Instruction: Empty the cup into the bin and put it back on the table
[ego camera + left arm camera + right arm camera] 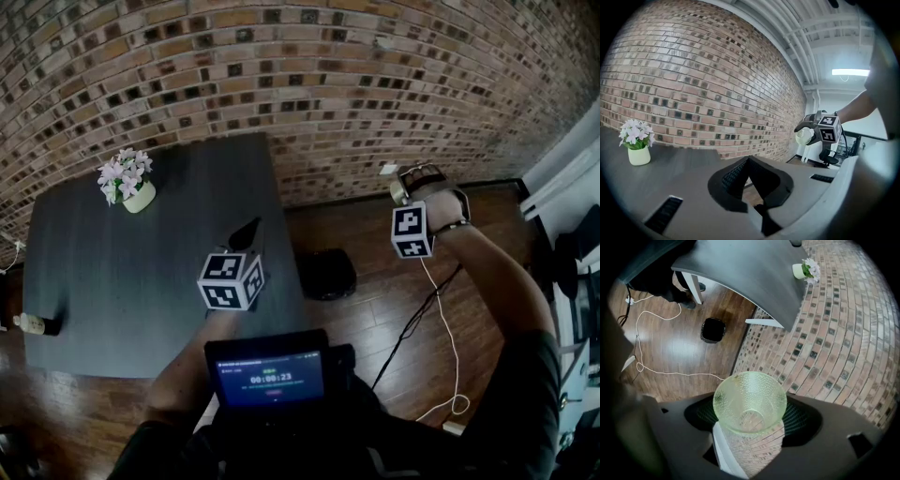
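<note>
The right claw [751,422] is clenched on a green dimpled glass cup [750,397], and that grip is the nearest risk. The glass tapers and looks slick, so a loosened or jolted squeeze could let it slide out and break on the wooden floor [679,357] far beneath. The cup looks empty, but any dregs tipped here would land on the boards, since the black bin [713,330] sits well below the claw and off to one side. On the way back, its base could clip the edge of the counter [754,277].

The cup sits between the pads, mouth towards the claw body, held in the air clear of the counter. The left claw [750,164] is clenched on nothing, well apart.
</note>
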`<state>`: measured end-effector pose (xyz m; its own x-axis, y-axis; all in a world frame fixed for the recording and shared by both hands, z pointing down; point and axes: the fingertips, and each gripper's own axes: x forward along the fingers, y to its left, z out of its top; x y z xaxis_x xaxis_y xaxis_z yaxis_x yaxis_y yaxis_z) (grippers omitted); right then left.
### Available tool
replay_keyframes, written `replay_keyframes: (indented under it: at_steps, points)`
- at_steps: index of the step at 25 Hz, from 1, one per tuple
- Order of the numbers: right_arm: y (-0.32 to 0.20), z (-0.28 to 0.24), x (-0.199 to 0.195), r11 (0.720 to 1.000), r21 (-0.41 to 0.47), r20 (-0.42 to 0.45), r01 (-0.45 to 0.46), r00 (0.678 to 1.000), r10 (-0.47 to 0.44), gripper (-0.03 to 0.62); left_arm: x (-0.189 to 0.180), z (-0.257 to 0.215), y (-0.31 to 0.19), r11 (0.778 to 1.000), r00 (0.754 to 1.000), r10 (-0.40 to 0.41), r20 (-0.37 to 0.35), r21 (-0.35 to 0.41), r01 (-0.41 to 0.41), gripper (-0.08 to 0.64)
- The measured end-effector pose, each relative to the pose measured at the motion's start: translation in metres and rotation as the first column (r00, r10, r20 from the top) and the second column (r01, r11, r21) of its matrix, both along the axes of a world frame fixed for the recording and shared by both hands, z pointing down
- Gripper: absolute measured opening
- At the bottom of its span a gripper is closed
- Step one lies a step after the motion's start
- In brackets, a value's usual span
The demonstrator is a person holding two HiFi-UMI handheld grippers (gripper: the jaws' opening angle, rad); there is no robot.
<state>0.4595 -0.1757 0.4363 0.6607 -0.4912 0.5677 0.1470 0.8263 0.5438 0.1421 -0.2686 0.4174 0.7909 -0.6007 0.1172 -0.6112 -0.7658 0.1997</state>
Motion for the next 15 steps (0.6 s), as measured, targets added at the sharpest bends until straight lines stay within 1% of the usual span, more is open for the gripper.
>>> replay_keyframes:
  at_steps: [3, 5, 7, 8, 10, 12, 15]
  points:
    - [-0.003, -0.001, -0.001, 1.000, 0.006, 0.013, -0.008, 1.000, 0.008, 0.394, -0.001, 0.000, -0.001, 1.000, 1.000, -0.003, -0.007, -0.006, 0.003, 0.000]
    - [-0.005, -0.001, -0.001, 1.000, 0.023, 0.043, -0.021, 0.999, 0.020, 0.394, -0.002, 0.000, -0.001, 1.000, 1.000, -0.007, -0.008, -0.006, 0.007, 0.000]
    - [-0.006, 0.000, -0.001, 0.996, 0.062, 0.109, -0.061, 0.993, 0.054, 0.394, -0.003, -0.001, -0.002, 1.000, 1.000, -0.010, -0.010, -0.006, 0.010, 0.000]
    - [-0.007, 0.000, -0.001, 0.992, 0.088, 0.158, -0.094, 0.984, 0.079, 0.394, -0.005, -0.001, -0.002, 1.000, 1.000, -0.013, -0.011, -0.006, 0.012, 0.000]
    - [-0.010, 0.001, 0.000, 0.975, 0.139, 0.271, -0.173, 0.954, 0.130, 0.394, -0.009, -0.001, -0.003, 1.000, 1.000, -0.021, -0.015, -0.008, 0.021, 0.000]
    - [-0.009, 0.004, 0.003, 0.954, 0.172, 0.371, -0.246, 0.913, 0.169, 0.394, -0.014, -0.001, -0.003, 1.000, 0.999, -0.029, -0.017, -0.008, 0.029, 0.000]
    - [-0.002, 0.015, 0.004, 0.922, 0.172, 0.505, -0.346, 0.835, 0.219, 0.394, -0.020, -0.001, -0.003, 0.999, 0.999, -0.043, -0.012, -0.005, 0.043, 0.000]
